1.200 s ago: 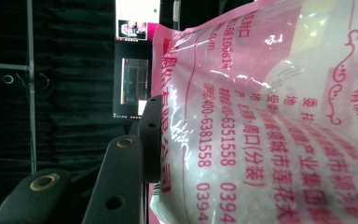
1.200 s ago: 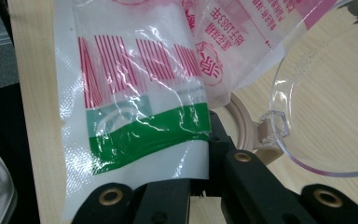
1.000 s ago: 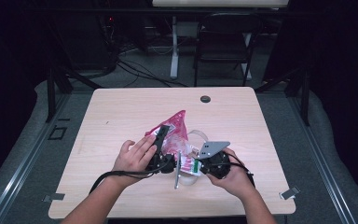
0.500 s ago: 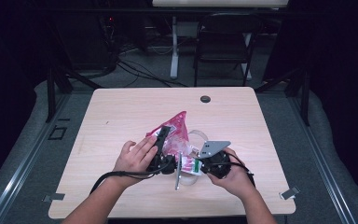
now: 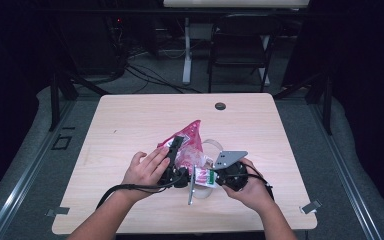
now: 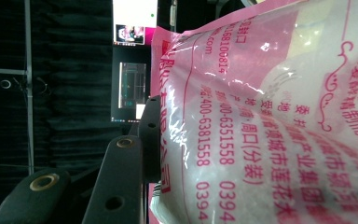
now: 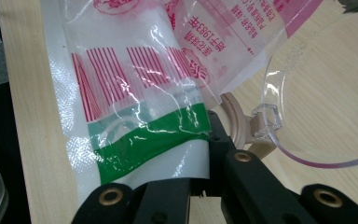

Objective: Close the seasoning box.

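Pink bag [image 5: 190, 145] of white grains held up off the tabletop [image 5: 130, 125], a bit nearer the front edge than the back, close to the middle between the left and right edges. Left gripper [image 5: 174, 156] squeezing the pink side of the bag, right gripper [image 5: 211, 177] clamped tight on the bag's end with the green stripe. Clear round lid [image 7: 317, 112] lying flat on the tabletop just beside the bag
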`<state>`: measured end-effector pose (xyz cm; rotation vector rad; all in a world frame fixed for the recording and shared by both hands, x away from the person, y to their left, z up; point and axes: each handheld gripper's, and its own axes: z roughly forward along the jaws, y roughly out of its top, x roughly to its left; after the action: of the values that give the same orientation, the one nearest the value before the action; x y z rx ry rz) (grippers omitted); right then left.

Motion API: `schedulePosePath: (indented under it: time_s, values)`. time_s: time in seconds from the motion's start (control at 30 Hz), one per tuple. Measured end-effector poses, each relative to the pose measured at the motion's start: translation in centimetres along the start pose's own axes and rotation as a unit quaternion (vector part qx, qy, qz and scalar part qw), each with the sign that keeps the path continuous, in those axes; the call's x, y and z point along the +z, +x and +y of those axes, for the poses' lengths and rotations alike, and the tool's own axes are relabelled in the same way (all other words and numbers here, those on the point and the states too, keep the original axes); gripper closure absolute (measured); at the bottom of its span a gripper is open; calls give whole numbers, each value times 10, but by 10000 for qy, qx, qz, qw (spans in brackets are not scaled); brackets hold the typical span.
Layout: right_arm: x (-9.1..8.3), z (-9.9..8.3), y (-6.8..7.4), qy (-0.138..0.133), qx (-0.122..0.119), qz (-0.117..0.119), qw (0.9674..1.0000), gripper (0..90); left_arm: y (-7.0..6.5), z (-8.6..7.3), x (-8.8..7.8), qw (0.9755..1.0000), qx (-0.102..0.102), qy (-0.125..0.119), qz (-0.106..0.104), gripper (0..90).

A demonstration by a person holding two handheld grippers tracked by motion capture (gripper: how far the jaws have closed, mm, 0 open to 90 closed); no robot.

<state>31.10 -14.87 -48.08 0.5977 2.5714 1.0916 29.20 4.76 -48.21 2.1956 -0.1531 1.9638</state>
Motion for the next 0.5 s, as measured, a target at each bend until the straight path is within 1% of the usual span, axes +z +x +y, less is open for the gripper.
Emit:
schedulePosePath:
  time_s: [0.03,0.07,0.13,0.27,0.33,0.4,0.43,0.47,0.5]
  values:
    - [0,0,0,-3,4,-1,10000,900,0,0,1,10000,47,-28,49,639]
    - [0,0,0,16,-11,4,10000,900,0,0,1,10000,72,31,42,640]
    - [0,0,0,18,-11,-2,10000,900,-1,0,1,10000,87,42,18,641]
    - [0,0,0,9,-9,-16,10000,900,-2,0,1,10000,64,37,9,642]
    - [0,0,0,-11,-3,-18,10000,900,-3,0,1,10000,41,32,-27,642]
    - [0,0,0,-29,9,-13,10000,900,-3,0,1,10000,57,31,-25,642]
    - [0,0,1,-42,19,-11,10000,900,-3,0,2,10000,42,-15,-9,641]
    - [-1,0,0,-37,13,-22,10000,900,-3,0,1,10000,27,41,-55,641]
    - [-1,1,0,-26,4,-36,10000,900,-3,0,1,10000,48,32,-35,641]
